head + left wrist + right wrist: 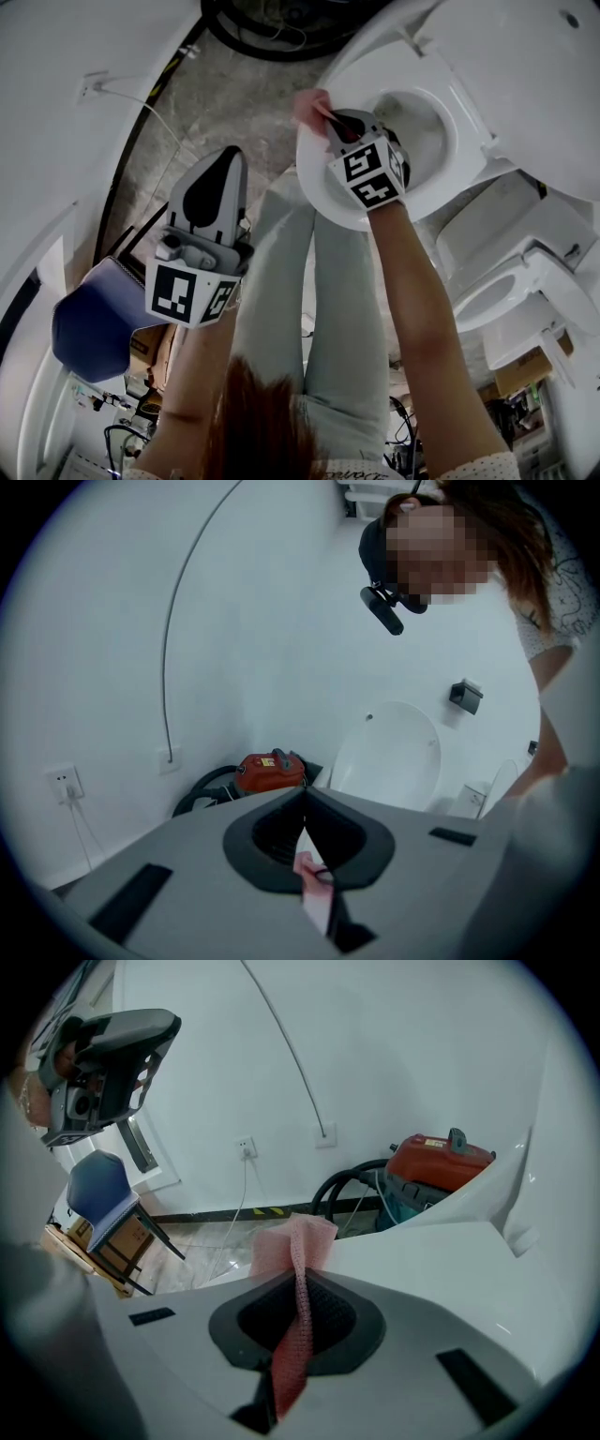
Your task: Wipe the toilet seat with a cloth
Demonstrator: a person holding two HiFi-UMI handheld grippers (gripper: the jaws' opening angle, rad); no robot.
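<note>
The right tool [330, 119] pinches the pink cloth [308, 105] to rub the toilet seat [316, 178]; the left tool [231, 164], closed, waits aside.

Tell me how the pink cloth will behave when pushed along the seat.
Probably floppy: the pink cloth bunches and twists where the right claw pinches it. Likely light, given its open mesh. It may fold over on the toilet seat rather than slide flat.

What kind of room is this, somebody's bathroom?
Probably not a home bathroom; more likely a fixtures storeroom or test space. One white toilet stands right beside another toilet, with a red vacuum cleaner and cardboard boxes nearby. The right gripper holds a pink cloth.
</note>
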